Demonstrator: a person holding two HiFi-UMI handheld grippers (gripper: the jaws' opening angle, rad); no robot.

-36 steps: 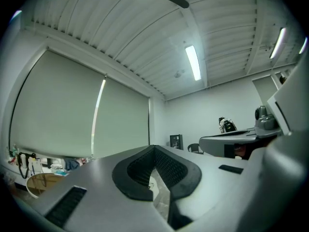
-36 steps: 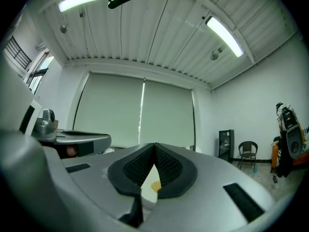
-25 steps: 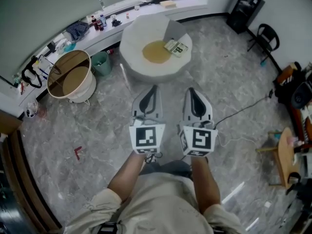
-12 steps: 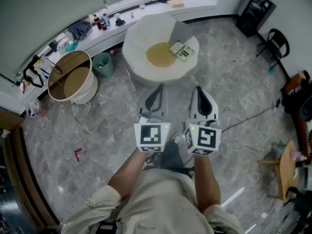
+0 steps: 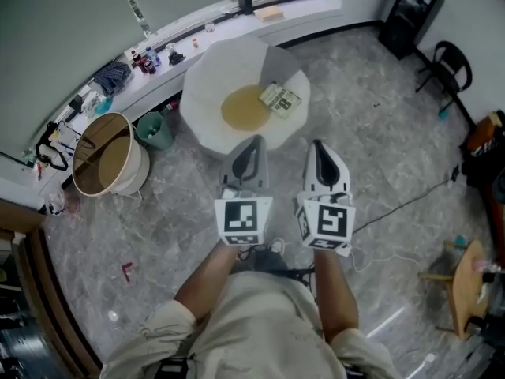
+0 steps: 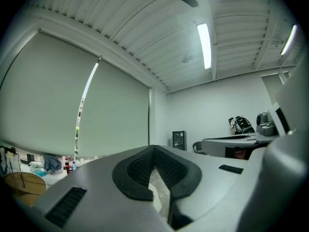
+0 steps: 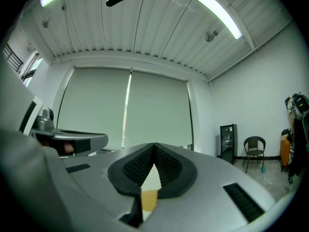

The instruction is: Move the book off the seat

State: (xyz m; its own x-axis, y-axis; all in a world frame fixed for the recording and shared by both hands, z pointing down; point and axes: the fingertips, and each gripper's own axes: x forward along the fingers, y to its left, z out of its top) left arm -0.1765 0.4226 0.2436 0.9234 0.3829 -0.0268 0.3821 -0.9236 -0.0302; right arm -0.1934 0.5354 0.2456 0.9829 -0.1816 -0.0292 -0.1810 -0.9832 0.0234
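Right claw [image 7: 154, 148] closed, book [image 5: 281, 99] — head view only

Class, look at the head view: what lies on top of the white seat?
On the white seat lie a round tan cushion and a book at the cushion's right edge. The seat surface beneath them is covered.

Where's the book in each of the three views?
Head view: book upper centre, on the seat's right side.
Left gripper view: not in it.
Right gripper view: not in it.
Shared landmark: black cabinet, top right in head view, right of centre in both others.
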